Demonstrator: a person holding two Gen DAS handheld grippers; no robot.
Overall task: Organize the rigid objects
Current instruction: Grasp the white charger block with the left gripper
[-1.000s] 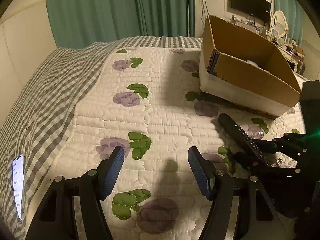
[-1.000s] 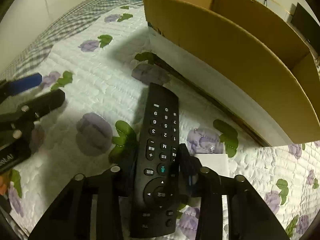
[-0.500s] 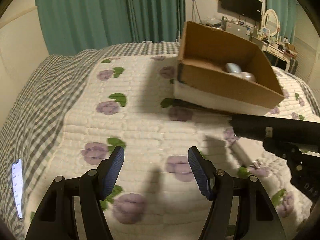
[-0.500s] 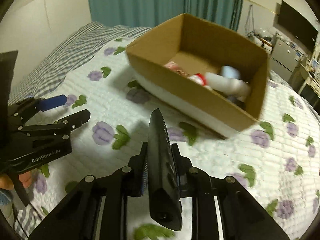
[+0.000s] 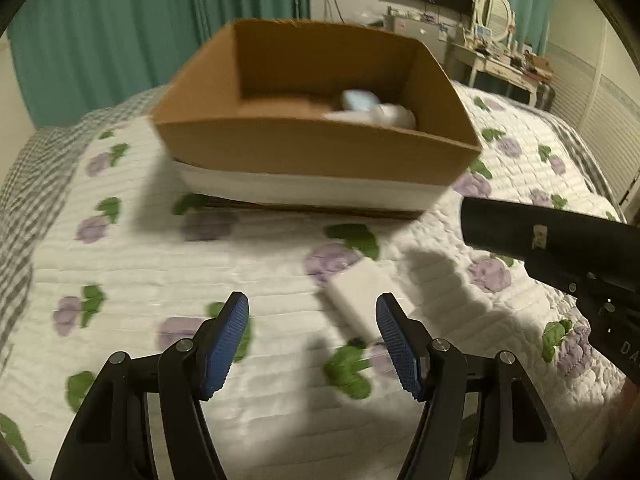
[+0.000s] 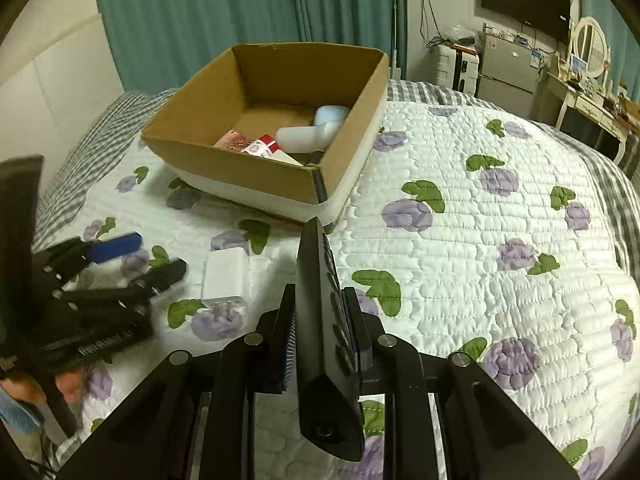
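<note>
Over the last second the right gripper [image 6: 320, 320] has lifted the black remote control [image 6: 324, 320] off the quilt [image 6: 500, 280]. 1 second ago the remote lay flat with its buttons facing up; now it is raised, turned on its edge between the fingers, and pointing toward the cardboard box [image 6: 248, 164]. The box's inside has come into view, showing a white bottle [image 6: 304, 138] and a pale blue object [image 6: 332, 114]. The left gripper [image 5: 312, 336], jaws apart as before, has swung right and now hovers near a white block [image 5: 356, 296] that its camera did not show earlier.
</note>
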